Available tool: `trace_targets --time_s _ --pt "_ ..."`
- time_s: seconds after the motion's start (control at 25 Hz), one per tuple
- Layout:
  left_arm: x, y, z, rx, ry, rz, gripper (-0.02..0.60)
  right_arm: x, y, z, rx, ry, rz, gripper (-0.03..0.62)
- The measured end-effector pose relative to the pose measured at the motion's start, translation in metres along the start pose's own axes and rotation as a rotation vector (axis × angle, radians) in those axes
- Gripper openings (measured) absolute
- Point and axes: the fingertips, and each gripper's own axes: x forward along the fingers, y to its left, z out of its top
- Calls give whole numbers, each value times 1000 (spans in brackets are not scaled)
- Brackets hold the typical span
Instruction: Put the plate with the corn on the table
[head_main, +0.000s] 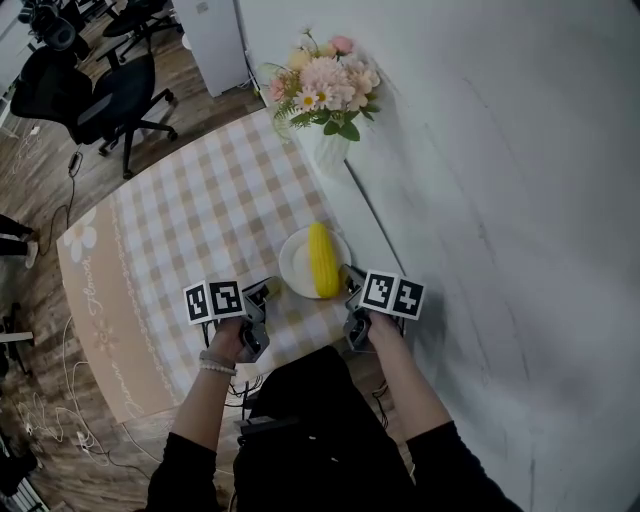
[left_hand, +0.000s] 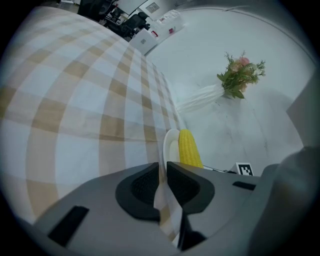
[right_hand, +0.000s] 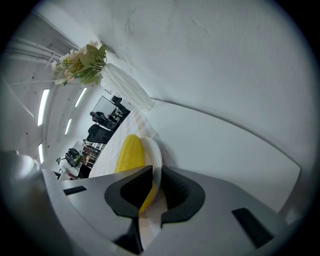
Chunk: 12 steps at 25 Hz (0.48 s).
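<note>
The left gripper (head_main: 268, 292) has its jaws pulled in close, and they pinch the near left rim of the white plate (head_main: 295, 265). In the left gripper view the thin rim (left_hand: 170, 145) runs right into the small gap of that gripper (left_hand: 162, 167). The right gripper (head_main: 350, 280) does the same on the other side. In the right gripper view its jaws (right_hand: 154, 172) stand close together and squeeze the plate's edge (right_hand: 154, 150). Each gripper has a cube with black and white squares on top, one on the left (head_main: 213, 300) and one on the right (head_main: 392, 293). A hand (head_main: 228, 345) holds the left gripper, and the other hand (head_main: 385, 330) holds the right one. A yellow corn (head_main: 322, 260) lies on the plate between the two grippers, toward the right side. It also shows just past the jaws in the left gripper view (left_hand: 189, 147) and in the right gripper view (right_hand: 129, 152). The plate is over the near part of the surface (head_main: 200, 220), close to its right edge. No view shows whether the plate touches the checked cloth or hangs just above it. Farther back on the surface stands a white vase (head_main: 330, 150) with pink and white flowers (head_main: 322, 85). A black office chair (head_main: 105, 95) stands on the wooden floor (head_main: 40, 180) well beyond the surface.
</note>
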Motion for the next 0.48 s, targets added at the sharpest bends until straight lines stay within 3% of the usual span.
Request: trace_targets --time_s 0.12,0.2,0.28,0.36,0.48 --pt "-8 0 4 41 -26 15 37 -1 2 1 -22 6 4 87" --pt "-12 -3 5 64 -38 15 28 -4 2 5 -35 -5 4 139" --pt "-15 -7 7 84 -60 7 23 -9 0 12 -55 -25 -9 143" --pt "-20 -12 11 110 -90 2 18 -15 0 21 -77 -56 -26 136" --pt "-29 -23 18 149 -152 15 18 -31 0 37 -132 -126 -62 64"
